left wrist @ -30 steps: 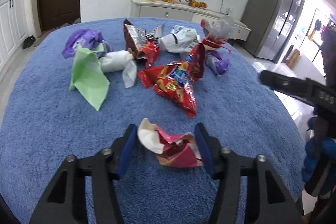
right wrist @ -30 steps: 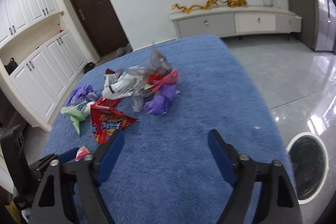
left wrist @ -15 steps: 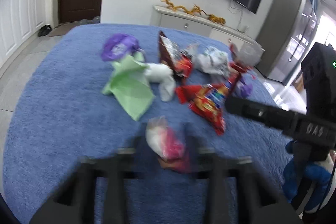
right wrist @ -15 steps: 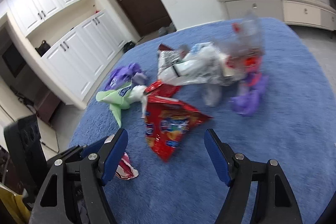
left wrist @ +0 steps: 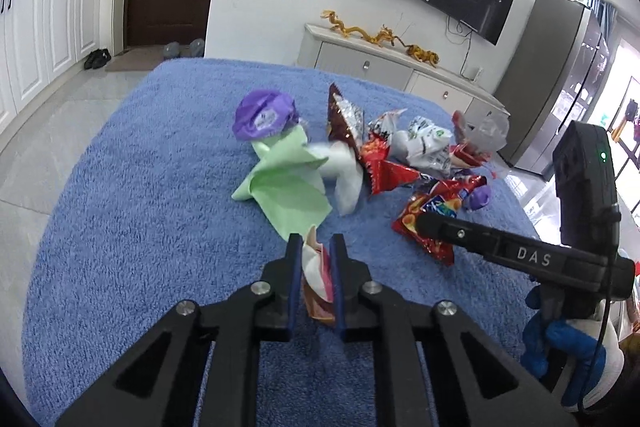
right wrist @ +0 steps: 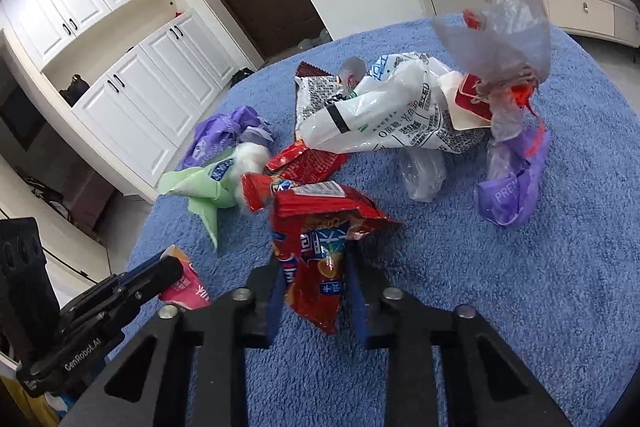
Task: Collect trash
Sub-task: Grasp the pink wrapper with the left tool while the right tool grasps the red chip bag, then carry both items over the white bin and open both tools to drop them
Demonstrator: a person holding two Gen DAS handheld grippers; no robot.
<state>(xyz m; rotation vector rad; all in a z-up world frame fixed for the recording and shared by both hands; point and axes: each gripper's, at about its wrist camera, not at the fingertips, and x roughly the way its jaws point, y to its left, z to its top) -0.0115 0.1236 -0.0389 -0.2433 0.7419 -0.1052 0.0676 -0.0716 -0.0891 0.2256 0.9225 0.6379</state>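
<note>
My left hand-held gripper (left wrist: 316,247) has just closed its jaws and is clamped on a crumpled pink-and-white wrapper (left wrist: 317,277), held just above the blue-covered table (left wrist: 132,227). My right hand-held gripper (right wrist: 316,267) has just closed as well and is clamped on the lower part of a red snack bag (right wrist: 316,247). Beyond both lies the remaining trash on the table: a green wrapper (left wrist: 286,189), a purple wrapper (left wrist: 262,115), a white printed bag (right wrist: 384,123) and a clear plastic bag (right wrist: 500,35).
</note>
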